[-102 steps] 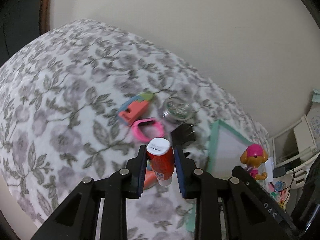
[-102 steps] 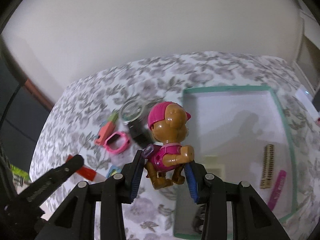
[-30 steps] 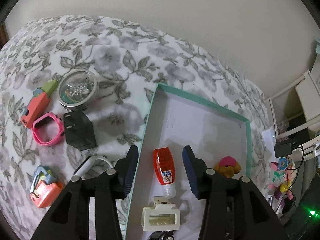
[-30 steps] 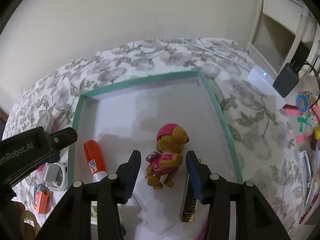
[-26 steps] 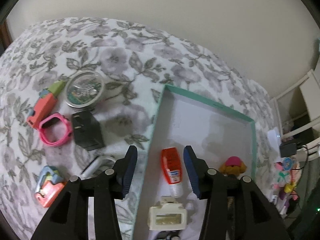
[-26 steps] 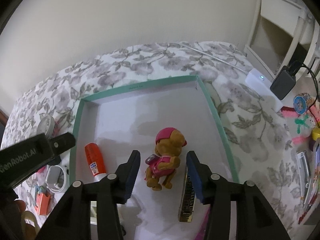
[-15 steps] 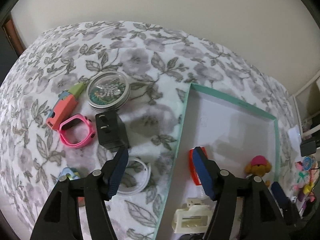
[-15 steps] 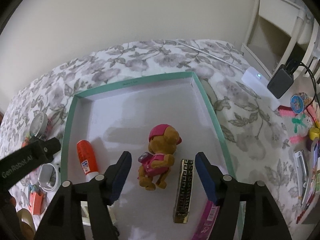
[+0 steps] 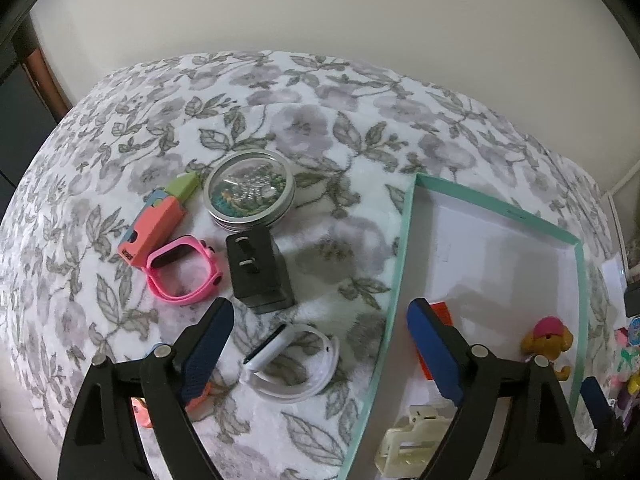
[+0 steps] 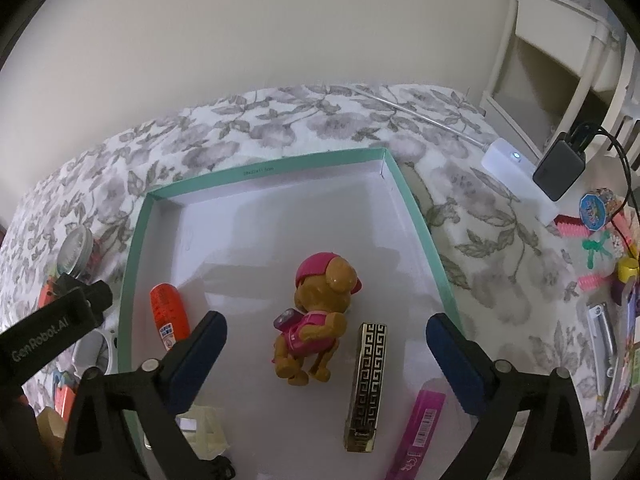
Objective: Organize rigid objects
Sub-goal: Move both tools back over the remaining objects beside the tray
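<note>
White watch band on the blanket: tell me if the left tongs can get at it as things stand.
Probably yes. The left tongs stand open, having just spread, right above the white watch band, with nothing between them. The black charger lies just beyond, clear of it.

The left gripper (image 9: 320, 330) points steeply down at the bottom of its frame; its jaws have just been opening and grip nothing. The right gripper (image 10: 326, 344) is also low in frame, jaws just opened wide, empty

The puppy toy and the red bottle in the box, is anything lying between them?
No. Between the puppy toy and the red bottle only bare white box floor shows in the right wrist view.
</note>
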A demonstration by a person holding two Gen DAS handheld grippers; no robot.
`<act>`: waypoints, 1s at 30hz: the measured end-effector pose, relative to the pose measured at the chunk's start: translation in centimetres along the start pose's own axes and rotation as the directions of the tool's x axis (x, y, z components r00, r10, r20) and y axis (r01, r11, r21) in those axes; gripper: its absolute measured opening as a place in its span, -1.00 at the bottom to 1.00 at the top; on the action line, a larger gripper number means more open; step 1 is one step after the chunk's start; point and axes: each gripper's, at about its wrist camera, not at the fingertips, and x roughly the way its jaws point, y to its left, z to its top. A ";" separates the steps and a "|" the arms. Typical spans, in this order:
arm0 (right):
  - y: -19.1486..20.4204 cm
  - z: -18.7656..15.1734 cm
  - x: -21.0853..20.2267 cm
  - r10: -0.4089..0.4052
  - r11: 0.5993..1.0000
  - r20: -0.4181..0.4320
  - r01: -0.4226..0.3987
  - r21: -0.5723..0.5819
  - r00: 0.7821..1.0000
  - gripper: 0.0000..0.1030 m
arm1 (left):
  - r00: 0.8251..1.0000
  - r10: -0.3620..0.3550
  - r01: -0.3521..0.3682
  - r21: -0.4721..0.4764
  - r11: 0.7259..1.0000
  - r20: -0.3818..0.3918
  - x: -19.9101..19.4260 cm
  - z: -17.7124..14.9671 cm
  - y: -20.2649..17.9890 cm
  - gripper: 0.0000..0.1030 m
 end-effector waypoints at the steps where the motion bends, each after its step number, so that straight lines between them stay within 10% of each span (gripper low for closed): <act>1: 0.0 0.0 0.0 -0.003 1.000 0.000 0.003 -0.002 1.000 1.00 | 1.000 0.003 -0.003 0.000 1.000 -0.001 0.1 0.0 0.0 1.00; 30: 2.1 0.4 -1.4 0.093 0.994 0.026 -0.092 -0.059 0.995 1.00 | 0.998 0.005 -0.005 -0.006 1.000 0.062 -3.4 1.5 1.2 1.00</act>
